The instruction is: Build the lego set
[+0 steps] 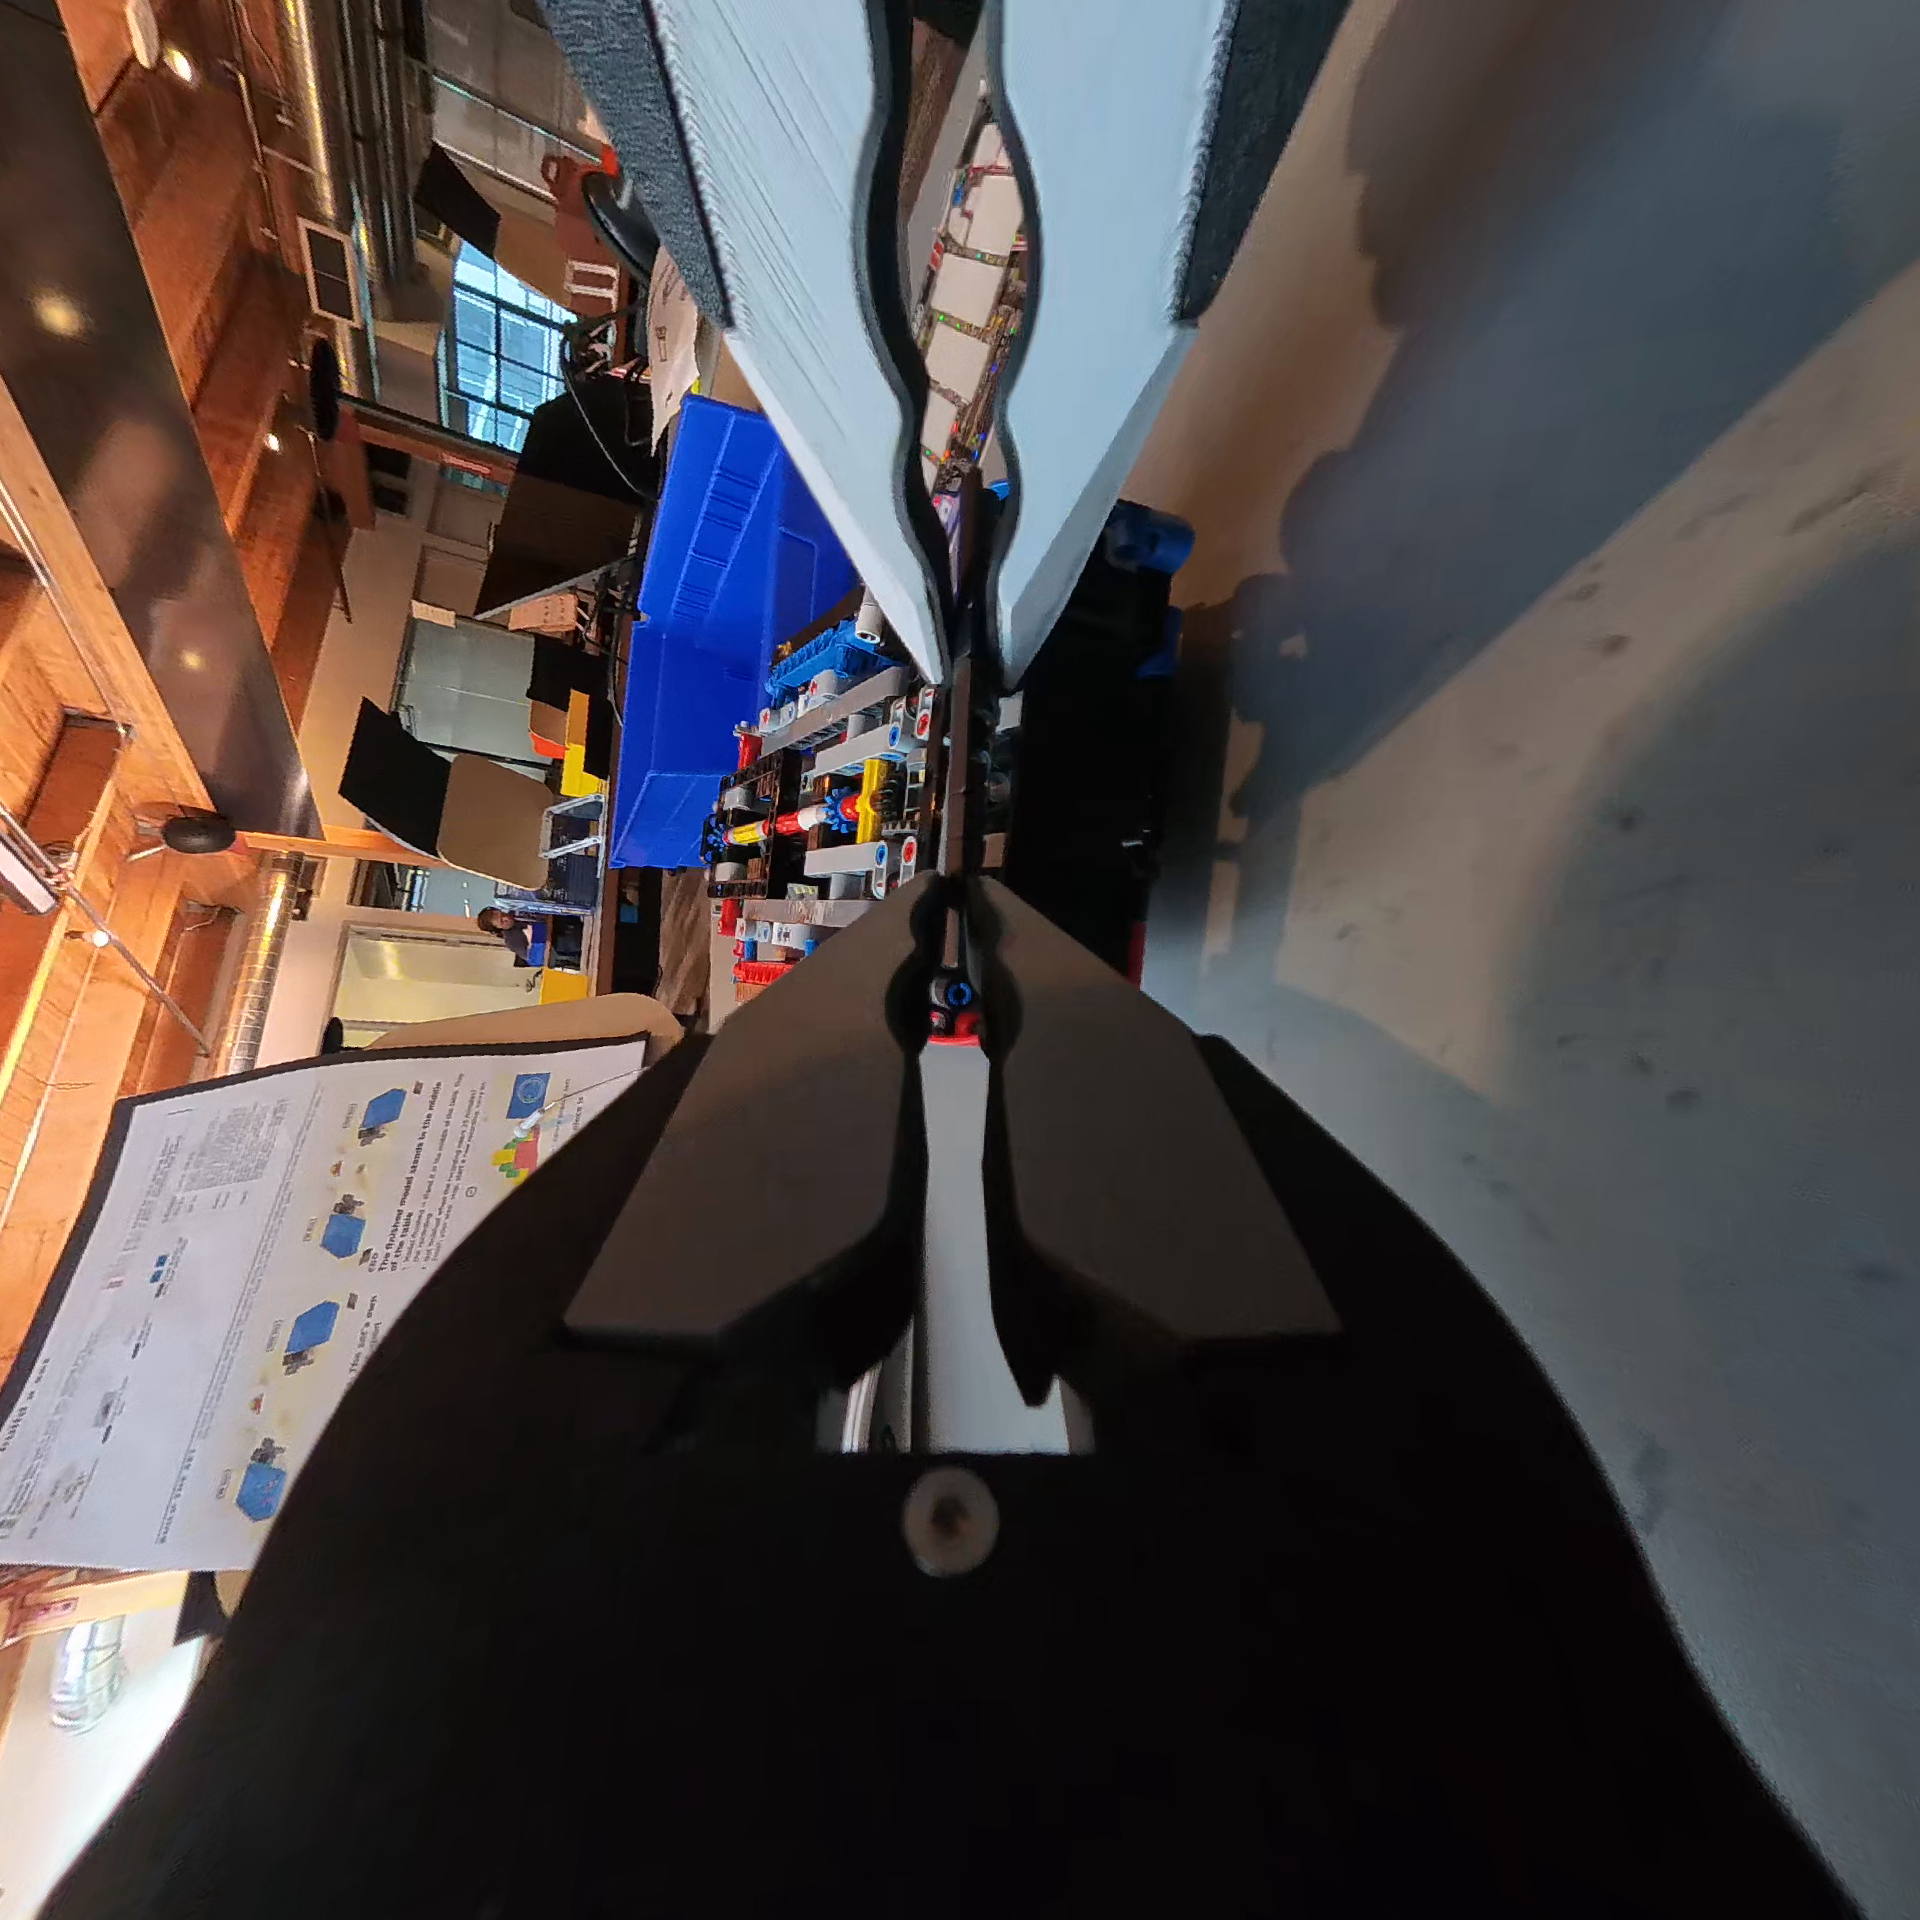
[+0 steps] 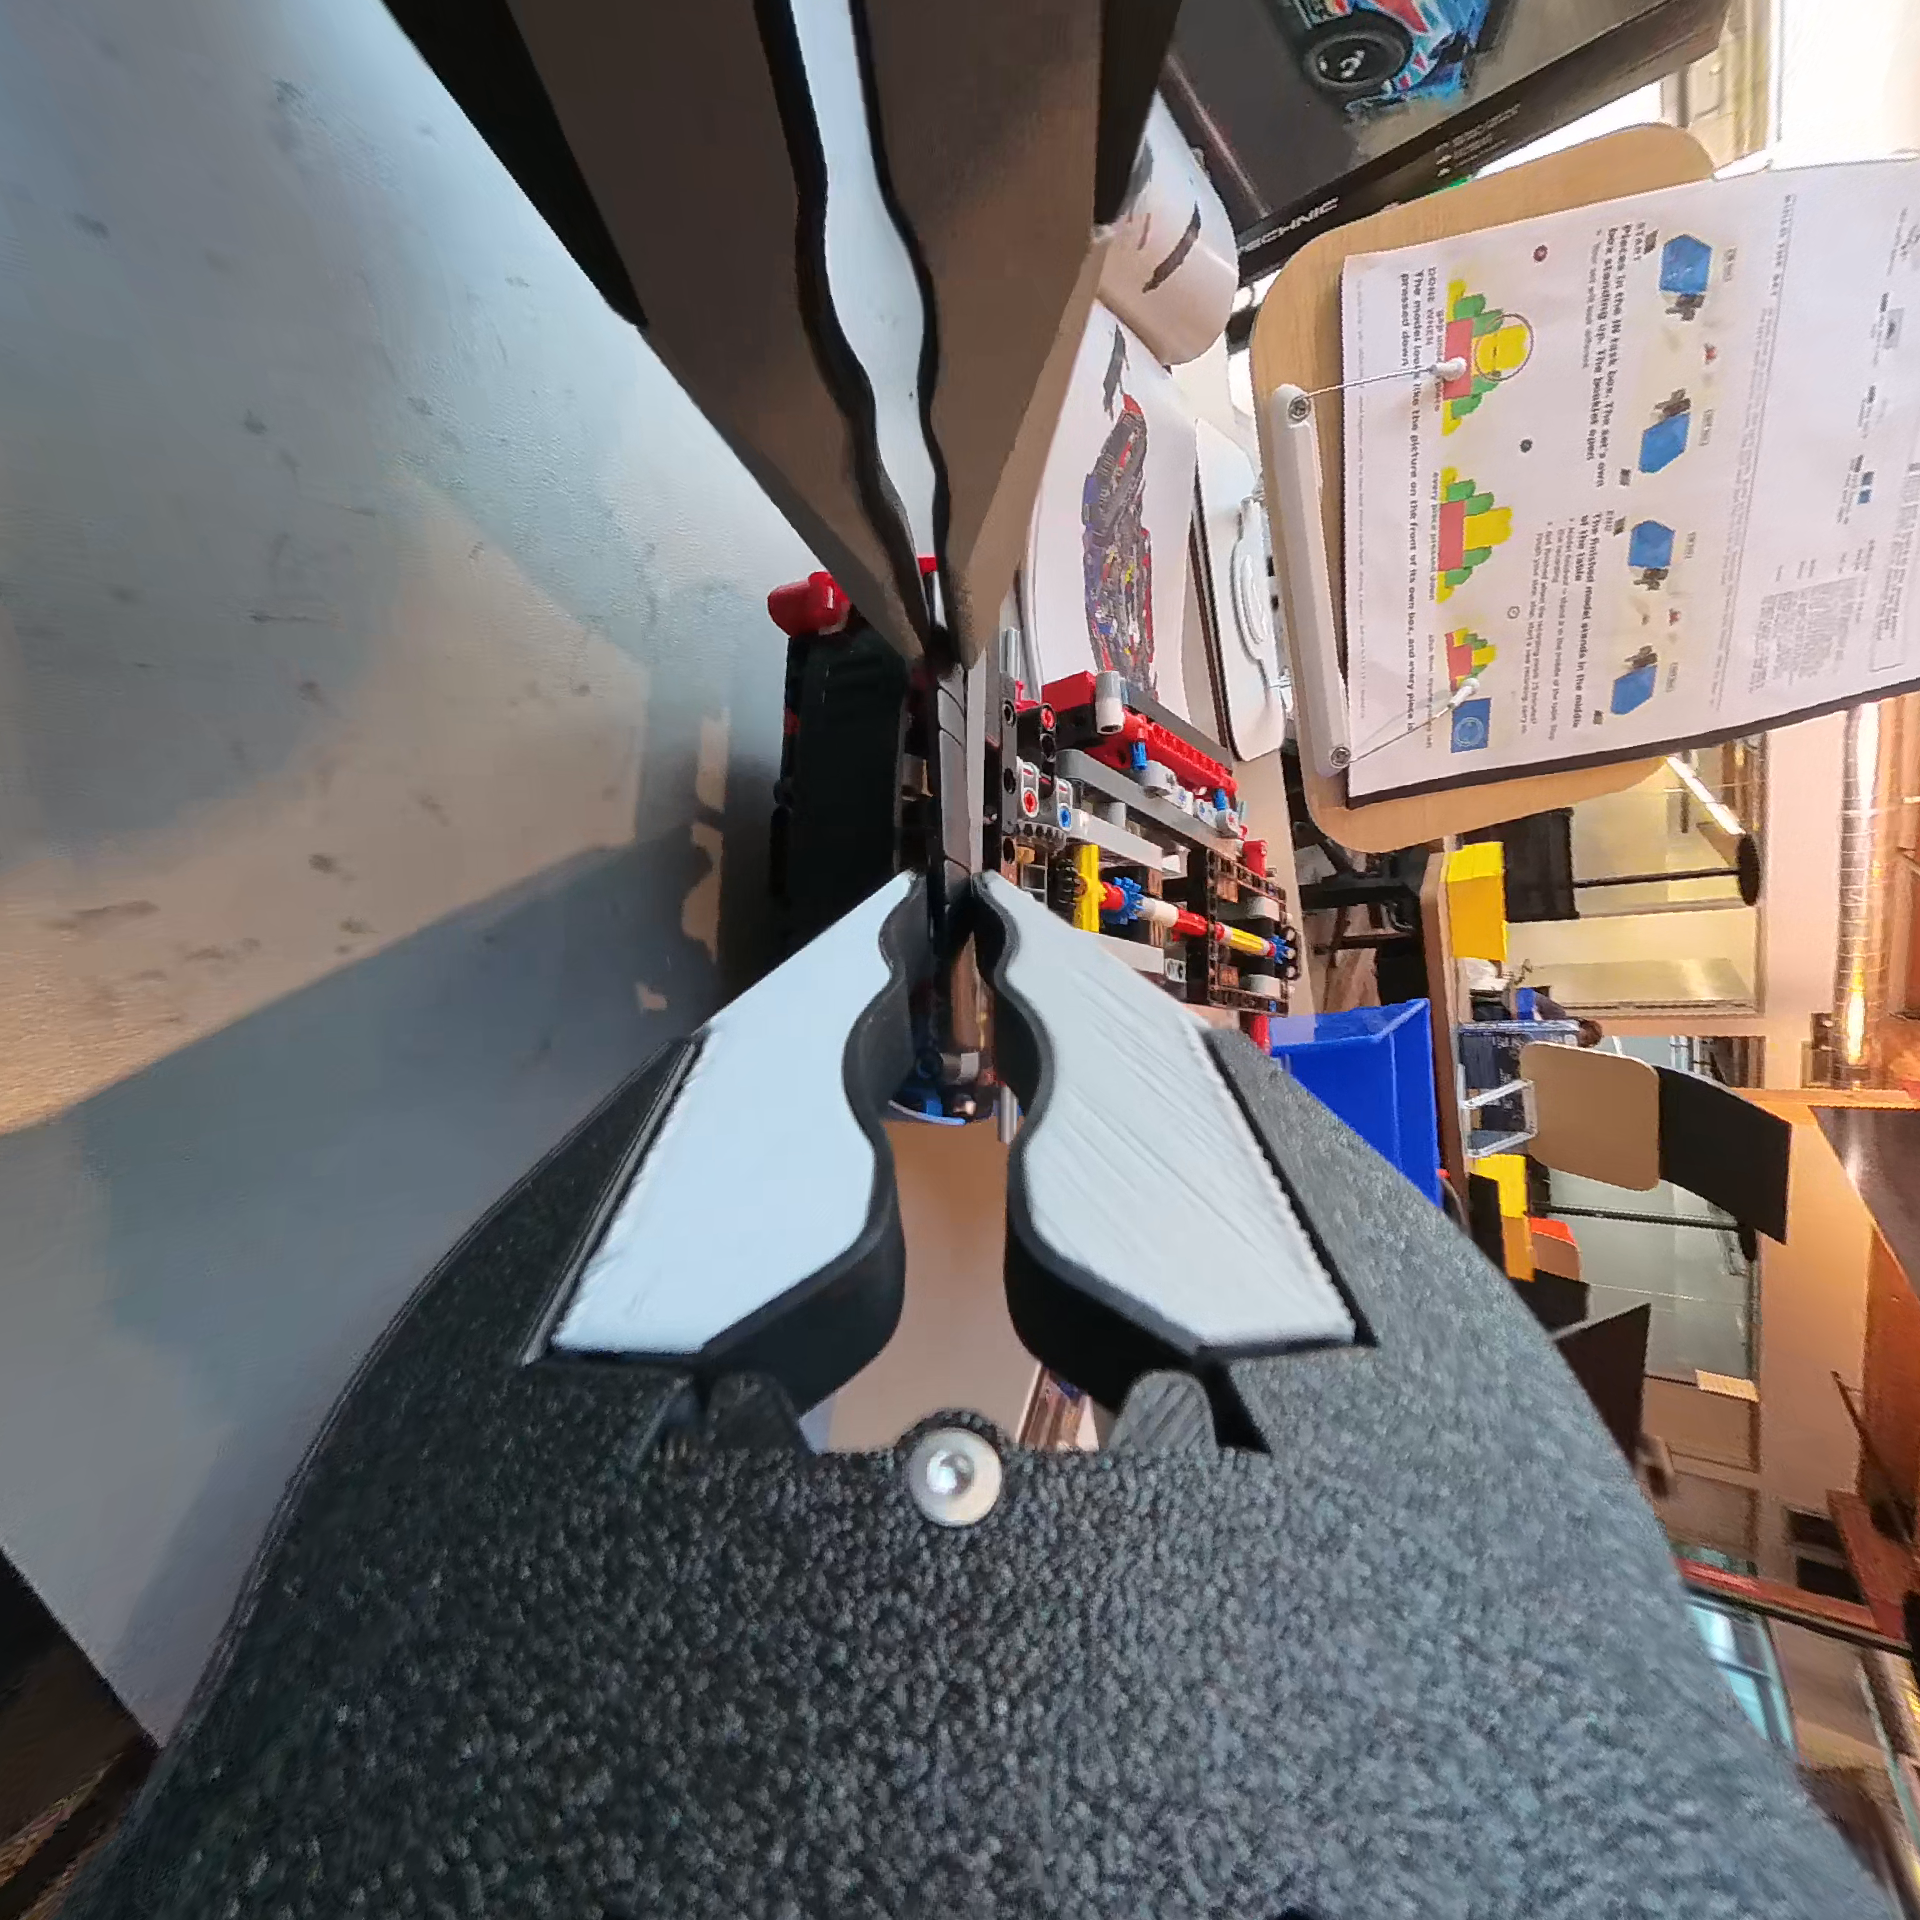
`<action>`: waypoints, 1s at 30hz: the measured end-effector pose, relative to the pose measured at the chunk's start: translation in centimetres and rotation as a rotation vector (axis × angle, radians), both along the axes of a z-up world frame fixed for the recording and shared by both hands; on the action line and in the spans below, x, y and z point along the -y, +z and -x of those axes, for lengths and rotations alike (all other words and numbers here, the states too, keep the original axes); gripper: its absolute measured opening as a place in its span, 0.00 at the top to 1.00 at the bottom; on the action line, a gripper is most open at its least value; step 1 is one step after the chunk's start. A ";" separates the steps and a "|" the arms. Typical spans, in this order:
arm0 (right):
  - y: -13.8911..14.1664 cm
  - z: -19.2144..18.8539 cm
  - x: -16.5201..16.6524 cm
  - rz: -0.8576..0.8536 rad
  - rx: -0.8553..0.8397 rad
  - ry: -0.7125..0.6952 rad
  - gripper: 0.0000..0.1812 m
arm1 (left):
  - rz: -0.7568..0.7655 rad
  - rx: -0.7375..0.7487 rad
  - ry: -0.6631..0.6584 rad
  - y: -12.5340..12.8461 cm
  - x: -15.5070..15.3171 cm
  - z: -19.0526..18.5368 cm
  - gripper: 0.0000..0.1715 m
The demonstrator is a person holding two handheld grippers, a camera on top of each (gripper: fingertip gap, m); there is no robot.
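From the left wrist view, the left gripper (image 1: 958, 883) has its dark fingers nearly together, pinched on a thin black beam (image 1: 961, 774) that runs along the edge of the lego model (image 1: 831, 800). Opposite it, the right gripper (image 1: 971, 665), white-fingered, comes in from the top and nips the same beam from the other end. The model stands on edge against the table (image 1: 1558, 935), a mass of grey, red, yellow and blue parts, with a black wheel (image 1: 1081, 748) on the table side. Just behind the model sits a blue bin (image 1: 707, 665). A printed sheet (image 1: 260, 1299) hangs at lower left.

From the right wrist view, the right gripper (image 2: 948, 883) is nearly closed, its white fingers (image 2: 769, 1174) gripping the beam (image 2: 961, 779) at the tips. The left gripper (image 2: 940, 649) reaches in from above and clamps the beam too, so the two sets of tips face each other along it. The model (image 2: 1132, 852) lies to the right of the beam, the wheel (image 2: 842, 769) to the left, by the table (image 2: 364, 727). The bin (image 2: 1361, 1081) is beyond, and the sheet (image 2: 1621, 468) is clipped to a board at upper right.
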State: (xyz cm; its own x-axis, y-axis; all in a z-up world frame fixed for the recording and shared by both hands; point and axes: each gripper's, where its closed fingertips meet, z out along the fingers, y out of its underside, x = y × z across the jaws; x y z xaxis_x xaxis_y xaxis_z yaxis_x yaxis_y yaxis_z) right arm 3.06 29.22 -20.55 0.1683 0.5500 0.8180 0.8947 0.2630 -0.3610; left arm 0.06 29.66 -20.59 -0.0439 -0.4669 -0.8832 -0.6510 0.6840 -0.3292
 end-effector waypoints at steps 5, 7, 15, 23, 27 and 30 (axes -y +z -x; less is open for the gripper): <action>0.4 0.0 0.3 0.159 -0.155 0.022 0.87 | -0.056 -0.006 -0.001 -0.3 0.0 0.1 1.00; 0.6 0.2 0.8 0.252 -0.253 0.054 0.82 | -0.073 0.016 0.002 0.0 -0.2 0.4 1.00; 3.6 1.3 2.1 0.456 -0.610 0.242 0.79 | -0.108 0.059 -0.023 0.4 -0.2 0.7 1.00; 4.4 1.0 0.5 0.533 -0.720 0.255 0.76 | -0.115 0.075 -0.028 0.5 -0.4 0.7 1.00; 4.3 1.6 0.3 0.560 -0.706 0.257 0.75 | -0.112 0.073 -0.034 0.4 -0.4 0.7 1.00; 4.1 2.0 0.5 0.583 -0.698 0.260 0.74 | -0.118 0.069 -0.035 0.4 -0.4 0.7 1.00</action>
